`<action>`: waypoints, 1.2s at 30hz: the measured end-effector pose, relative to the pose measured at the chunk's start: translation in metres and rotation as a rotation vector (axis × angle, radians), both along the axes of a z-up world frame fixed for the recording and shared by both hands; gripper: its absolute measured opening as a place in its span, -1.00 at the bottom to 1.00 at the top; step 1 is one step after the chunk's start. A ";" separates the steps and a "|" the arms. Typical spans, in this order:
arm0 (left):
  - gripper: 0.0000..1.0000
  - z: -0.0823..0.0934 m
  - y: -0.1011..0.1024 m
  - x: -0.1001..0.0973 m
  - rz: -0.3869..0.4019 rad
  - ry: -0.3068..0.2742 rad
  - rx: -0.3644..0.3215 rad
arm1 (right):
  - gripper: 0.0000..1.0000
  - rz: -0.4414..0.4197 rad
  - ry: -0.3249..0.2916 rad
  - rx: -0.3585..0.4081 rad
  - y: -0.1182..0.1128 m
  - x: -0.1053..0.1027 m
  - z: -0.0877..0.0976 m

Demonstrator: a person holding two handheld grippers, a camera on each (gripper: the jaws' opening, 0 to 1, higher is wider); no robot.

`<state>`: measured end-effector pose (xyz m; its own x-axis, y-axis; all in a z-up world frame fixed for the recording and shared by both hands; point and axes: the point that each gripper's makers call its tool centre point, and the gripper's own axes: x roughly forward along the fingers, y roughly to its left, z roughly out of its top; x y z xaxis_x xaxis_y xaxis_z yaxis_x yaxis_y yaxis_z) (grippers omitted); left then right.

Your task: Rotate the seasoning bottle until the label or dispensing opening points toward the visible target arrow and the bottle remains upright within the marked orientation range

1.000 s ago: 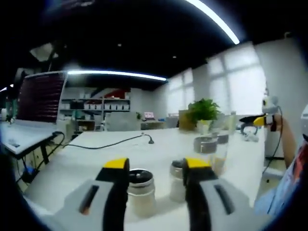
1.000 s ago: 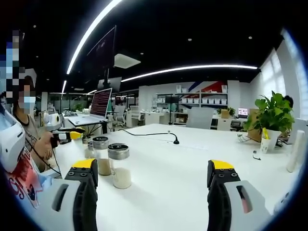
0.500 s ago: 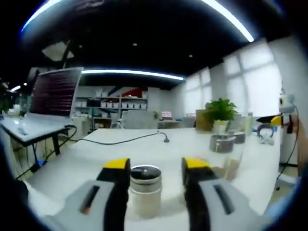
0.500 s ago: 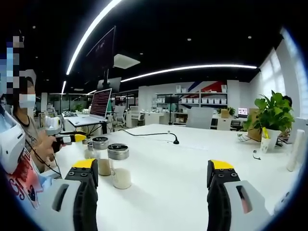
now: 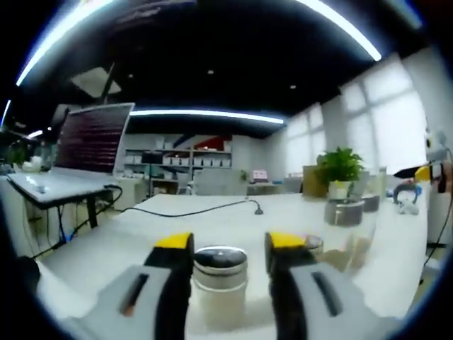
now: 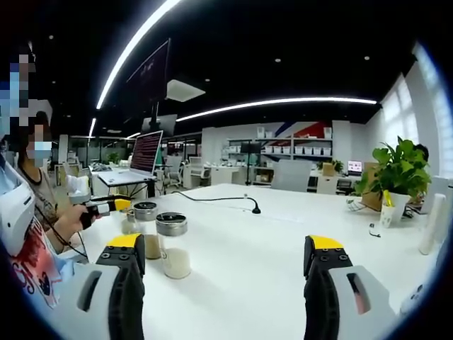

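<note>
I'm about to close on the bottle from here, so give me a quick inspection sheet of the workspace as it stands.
Surface: white table, bare in front of the right gripper.
Job's things: seasoning bottle, upright, metal cap, standing between the left gripper jaws; contact cannot be told. Target arrow: nothing seen.
Clutter: more jars grouped on the table; potted plant at the far side.
Grippers: left open around the bottle; right gripper open, holding nothing, over bare table.
Cables: black cable lying across the far tabletop.
Surroundings: office with a laptop on a neighbouring desk, shelves, ceiling light strips, a seated person holding another gripper.
</note>
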<state>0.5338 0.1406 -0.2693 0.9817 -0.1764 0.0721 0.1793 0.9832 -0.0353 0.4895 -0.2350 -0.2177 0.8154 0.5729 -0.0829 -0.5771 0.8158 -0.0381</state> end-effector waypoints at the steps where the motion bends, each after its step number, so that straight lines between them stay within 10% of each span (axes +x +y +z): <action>1: -0.16 -0.002 0.001 0.001 0.004 0.009 0.001 | 0.92 0.000 0.003 0.000 0.000 0.000 -0.001; 36: -0.34 -0.008 -0.004 -0.002 -0.155 -0.024 0.064 | 0.91 0.005 0.010 -0.003 0.002 0.001 -0.001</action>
<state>0.5320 0.1364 -0.2777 0.9406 -0.3304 0.0786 0.3288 0.9438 0.0328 0.4902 -0.2332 -0.2191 0.8116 0.5768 -0.0929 -0.5815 0.8128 -0.0341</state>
